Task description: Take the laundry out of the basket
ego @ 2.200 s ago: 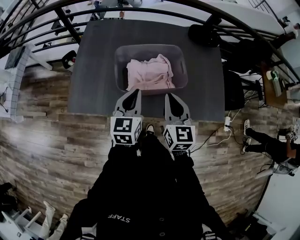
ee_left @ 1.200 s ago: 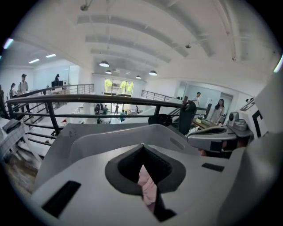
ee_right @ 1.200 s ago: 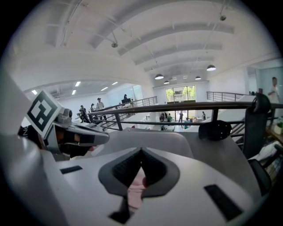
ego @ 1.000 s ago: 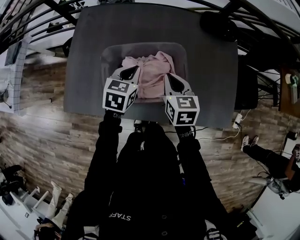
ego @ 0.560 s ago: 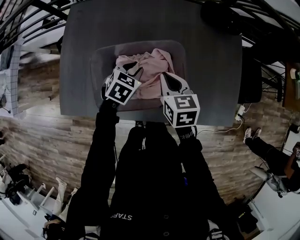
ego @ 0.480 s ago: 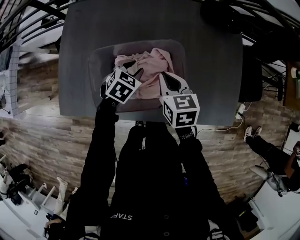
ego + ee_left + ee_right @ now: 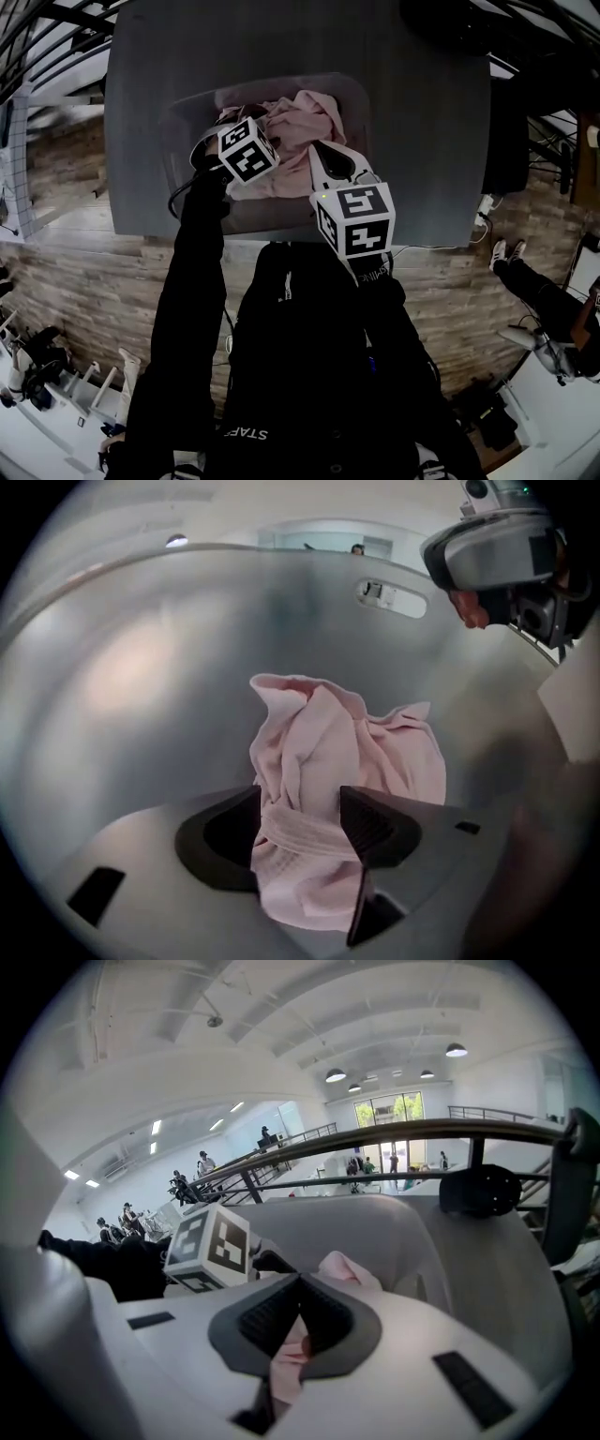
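Pointing steeply down into the basket (image 7: 141,667): left gripper (image 7: 300,803), jaws just opening wide, astride the pink laundry (image 7: 366,747) lying inside. Right gripper (image 7: 300,1283) slanted above the pile, jaws closed tip to tip, nothing gripped.

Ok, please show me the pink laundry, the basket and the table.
pink laundry (image 7: 323,747), left gripper view, middle fold.
basket (image 7: 141,667), left gripper view, bare inner wall.
table (image 7: 427,141), head view, bare top beside the basket.
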The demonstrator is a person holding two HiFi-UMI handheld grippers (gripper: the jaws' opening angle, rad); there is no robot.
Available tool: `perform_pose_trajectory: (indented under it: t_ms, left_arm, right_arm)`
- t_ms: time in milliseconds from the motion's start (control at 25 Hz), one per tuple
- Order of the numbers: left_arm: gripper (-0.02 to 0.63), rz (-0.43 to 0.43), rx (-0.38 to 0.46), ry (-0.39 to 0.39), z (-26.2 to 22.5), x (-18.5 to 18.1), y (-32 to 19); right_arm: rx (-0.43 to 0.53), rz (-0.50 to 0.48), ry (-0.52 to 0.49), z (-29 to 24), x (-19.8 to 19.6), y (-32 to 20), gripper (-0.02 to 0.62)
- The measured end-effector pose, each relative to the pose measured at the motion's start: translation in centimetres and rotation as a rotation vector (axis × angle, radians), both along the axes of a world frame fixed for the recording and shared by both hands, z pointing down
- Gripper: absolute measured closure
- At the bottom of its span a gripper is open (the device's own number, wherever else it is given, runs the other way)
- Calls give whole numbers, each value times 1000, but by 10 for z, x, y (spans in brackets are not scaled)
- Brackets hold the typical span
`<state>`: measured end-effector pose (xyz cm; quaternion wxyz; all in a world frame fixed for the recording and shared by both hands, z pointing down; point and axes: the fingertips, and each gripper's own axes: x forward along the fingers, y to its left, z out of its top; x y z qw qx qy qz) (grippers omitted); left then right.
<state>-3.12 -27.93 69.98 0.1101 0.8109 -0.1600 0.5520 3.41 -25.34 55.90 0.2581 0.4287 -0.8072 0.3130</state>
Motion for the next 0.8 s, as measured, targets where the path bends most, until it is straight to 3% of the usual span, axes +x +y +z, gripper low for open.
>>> perform_pose_trajectory:
  t_ms: [200, 480, 680, 800]
  left_arm:
    - [354, 78, -50, -39, 22, 4, 3]
    - [359, 103, -92, -63, 47, 8, 2]
    - [493, 62, -121, -52, 39, 6, 6]
    - [513, 31, -124, -32, 20, 9, 16]
  right_arm:
    - [-20, 1, 4, 2, 3, 2, 580]
    - [-10, 17, -13, 0, 7, 0, 580]
    - [13, 27, -26, -9, 8, 1, 580]
    - [33, 34, -34, -18, 13, 5, 580]
